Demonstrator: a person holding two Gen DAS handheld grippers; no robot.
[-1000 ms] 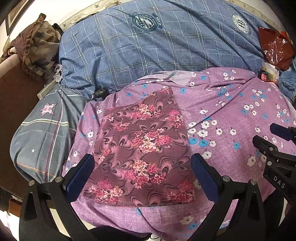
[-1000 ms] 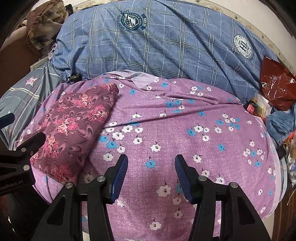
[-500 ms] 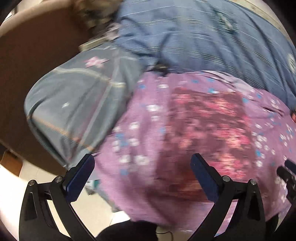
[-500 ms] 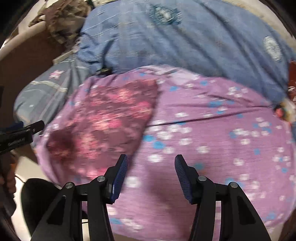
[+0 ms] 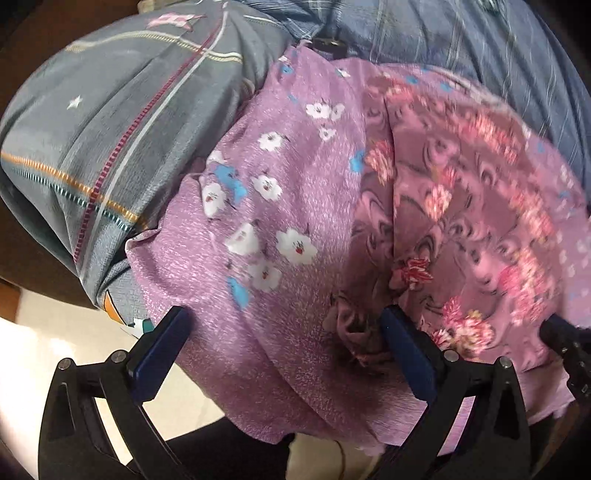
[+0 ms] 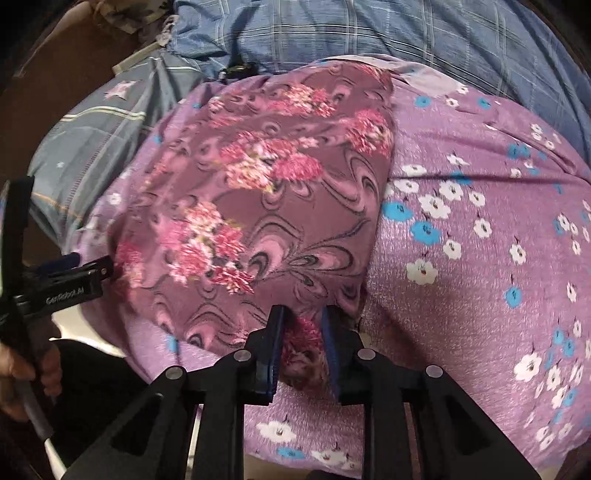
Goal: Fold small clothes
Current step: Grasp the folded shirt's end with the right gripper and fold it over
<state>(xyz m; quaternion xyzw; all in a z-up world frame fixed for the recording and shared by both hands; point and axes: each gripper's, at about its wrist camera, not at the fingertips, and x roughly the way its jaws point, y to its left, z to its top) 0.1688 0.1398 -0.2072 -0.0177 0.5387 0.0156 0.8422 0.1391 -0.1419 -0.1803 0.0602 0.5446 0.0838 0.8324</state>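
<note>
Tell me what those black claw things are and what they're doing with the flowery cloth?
They are grippers, pinching tools that a person holds, one in each hand. A camera sits on each, so each picture looks along its two fingers. On the bed lies a purple sheet with small flowers, and on it a small maroon flowery cloth. The right gripper is closing on the cloth's near corner, which bunches between its fingers. The left gripper is wide open over the cloth's other corner and holds nothing.

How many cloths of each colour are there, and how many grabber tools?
Maroon flowered cloth: 1
Purple cloth with white and blue flowers: 1
Blue checked cloth: 1
Grey striped cloth: 1
Grabber tools, left gripper and right gripper: 2
Total: 6
</note>
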